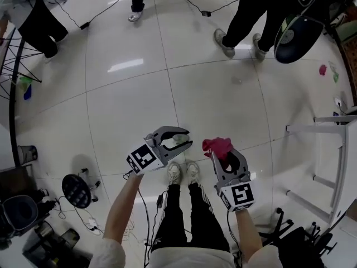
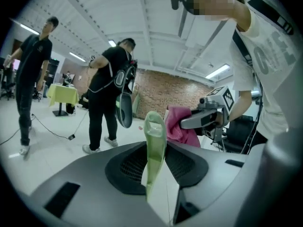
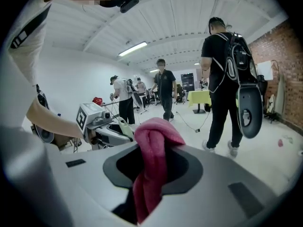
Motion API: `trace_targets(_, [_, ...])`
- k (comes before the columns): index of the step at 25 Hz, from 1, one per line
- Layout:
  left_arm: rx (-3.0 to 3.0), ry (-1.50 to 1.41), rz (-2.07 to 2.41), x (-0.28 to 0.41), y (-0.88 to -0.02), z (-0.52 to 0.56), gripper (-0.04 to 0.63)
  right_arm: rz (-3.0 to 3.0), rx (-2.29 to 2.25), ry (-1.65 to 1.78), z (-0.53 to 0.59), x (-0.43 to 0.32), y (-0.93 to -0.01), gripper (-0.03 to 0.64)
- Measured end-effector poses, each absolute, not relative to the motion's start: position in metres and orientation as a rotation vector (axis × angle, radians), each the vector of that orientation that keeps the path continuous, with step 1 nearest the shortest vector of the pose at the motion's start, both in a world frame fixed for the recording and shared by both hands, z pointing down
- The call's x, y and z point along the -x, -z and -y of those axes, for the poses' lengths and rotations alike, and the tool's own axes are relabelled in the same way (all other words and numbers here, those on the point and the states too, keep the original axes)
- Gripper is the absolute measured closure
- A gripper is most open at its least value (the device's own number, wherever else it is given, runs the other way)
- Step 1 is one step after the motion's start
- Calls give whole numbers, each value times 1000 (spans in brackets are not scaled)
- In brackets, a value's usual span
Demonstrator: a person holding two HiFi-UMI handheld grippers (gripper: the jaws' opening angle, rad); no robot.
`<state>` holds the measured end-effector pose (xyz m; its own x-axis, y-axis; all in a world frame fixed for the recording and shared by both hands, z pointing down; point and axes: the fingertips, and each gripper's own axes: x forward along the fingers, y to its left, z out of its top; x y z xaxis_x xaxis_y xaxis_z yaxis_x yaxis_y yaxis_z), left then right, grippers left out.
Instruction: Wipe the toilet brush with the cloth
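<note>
My left gripper point(image 1: 177, 139) is shut on the pale green handle of the toilet brush point(image 1: 182, 140). In the left gripper view the handle point(image 2: 154, 143) stands upright between the jaws, its looped end on top; the brush head is hidden. My right gripper point(image 1: 221, 153) is shut on a bunched pink-red cloth point(image 1: 217, 146), which hangs out of the jaws in the right gripper view point(image 3: 150, 161). The two grippers face each other a short way apart, above my shoes. Each sees the other: the cloth point(image 2: 178, 126) from the left, the left gripper point(image 3: 108, 130) from the right.
Pale tiled floor point(image 1: 201, 94) all around. Two people stand at the far side point(image 1: 240, 21), one carrying a black oval case point(image 1: 295, 35). Cables cross the floor point(image 1: 189, 1). A white rack point(image 1: 329, 166) stands at the right; dark gear and a chair base point(image 1: 77, 190) at the left.
</note>
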<state>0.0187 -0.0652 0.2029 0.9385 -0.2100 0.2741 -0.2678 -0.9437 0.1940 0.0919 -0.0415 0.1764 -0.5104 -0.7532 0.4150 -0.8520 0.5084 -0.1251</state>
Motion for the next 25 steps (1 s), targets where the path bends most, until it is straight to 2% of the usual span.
trace_targets(9, [-2918,-534,12,-50,-397,42,477,2414,-1312,-513,46,-115,-370,522])
trace_targets(14, [-2910,-627,-133,-59,-477,10,477,2389,-1322,-501,38,-129,-439,522])
trace_targets(18, [-2892,-572,-127,-57,-506,-3,477,2372,-1328,-527,27,-132,-466,522])
trace_targets(25, [-2930,-478,-83,-59,-490,2,477,2354,-1327,-554,10,-136,-484,522])
